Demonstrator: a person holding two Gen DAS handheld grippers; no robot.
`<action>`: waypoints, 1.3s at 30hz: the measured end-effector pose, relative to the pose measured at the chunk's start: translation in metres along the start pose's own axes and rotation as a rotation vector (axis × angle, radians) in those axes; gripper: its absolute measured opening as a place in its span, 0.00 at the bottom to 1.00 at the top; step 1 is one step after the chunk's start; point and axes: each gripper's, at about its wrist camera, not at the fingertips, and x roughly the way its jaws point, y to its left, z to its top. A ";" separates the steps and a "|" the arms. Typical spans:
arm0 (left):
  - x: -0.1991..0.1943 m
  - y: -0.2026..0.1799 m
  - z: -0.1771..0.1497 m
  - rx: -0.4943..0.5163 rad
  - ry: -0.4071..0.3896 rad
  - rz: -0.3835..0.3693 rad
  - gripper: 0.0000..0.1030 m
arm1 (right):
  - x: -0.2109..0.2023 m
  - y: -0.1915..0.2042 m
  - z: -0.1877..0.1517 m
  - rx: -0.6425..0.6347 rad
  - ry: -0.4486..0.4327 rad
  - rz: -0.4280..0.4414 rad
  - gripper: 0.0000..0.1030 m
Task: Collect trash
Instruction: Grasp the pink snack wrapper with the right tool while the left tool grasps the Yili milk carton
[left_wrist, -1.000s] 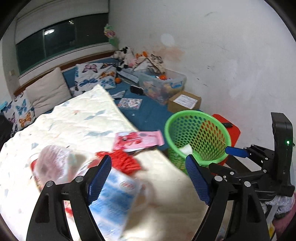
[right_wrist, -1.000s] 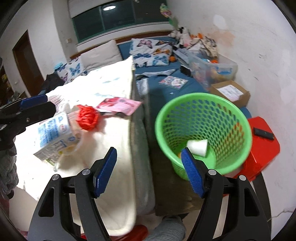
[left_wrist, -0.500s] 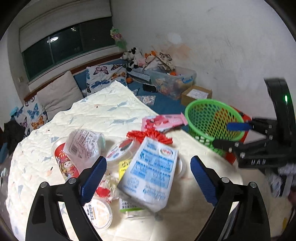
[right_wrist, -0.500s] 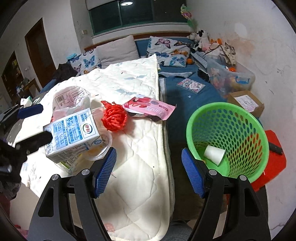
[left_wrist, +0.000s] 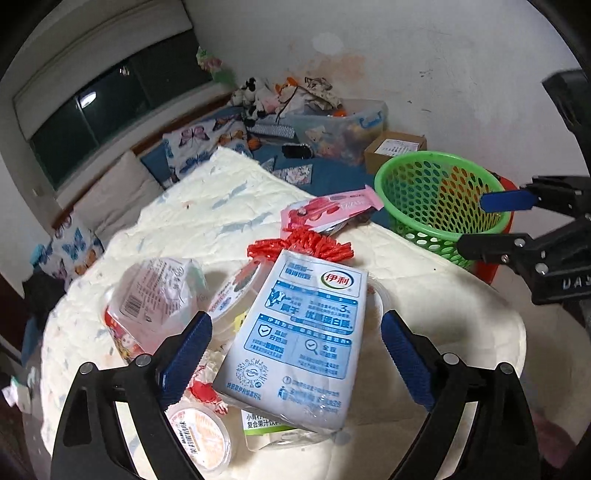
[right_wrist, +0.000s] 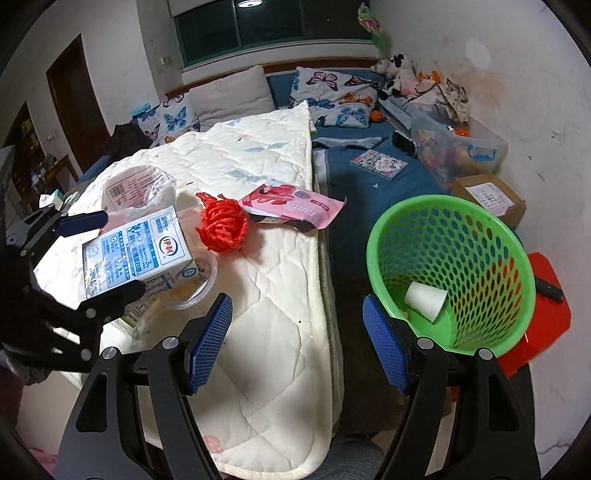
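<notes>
A blue-and-white milk carton (left_wrist: 303, 332), lying between the fingers of the left hand-held gripper (left_wrist: 295, 347), carried the brand mark "伊利" in a green-and-red oval near its top and a large "3%" in its blue print; the smaller lines were too fine to read. Under its near end a green-and-white juice pack (left_wrist: 264, 424) showed "复合果汁". Off to the right, the black body of the right hand-held gripper (left_wrist: 495, 221) bore pale letters reading roughly "DAJ", cut off at the frame's edge.
</notes>
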 end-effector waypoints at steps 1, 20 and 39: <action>0.001 0.002 0.000 -0.008 0.004 -0.007 0.87 | 0.001 0.001 0.000 -0.002 0.002 0.001 0.71; -0.026 0.032 -0.005 -0.132 -0.059 -0.103 0.63 | 0.035 0.000 0.042 -0.089 0.047 0.062 0.71; -0.028 0.072 -0.010 -0.259 -0.064 -0.206 0.61 | 0.147 0.016 0.091 -0.417 0.237 0.105 0.76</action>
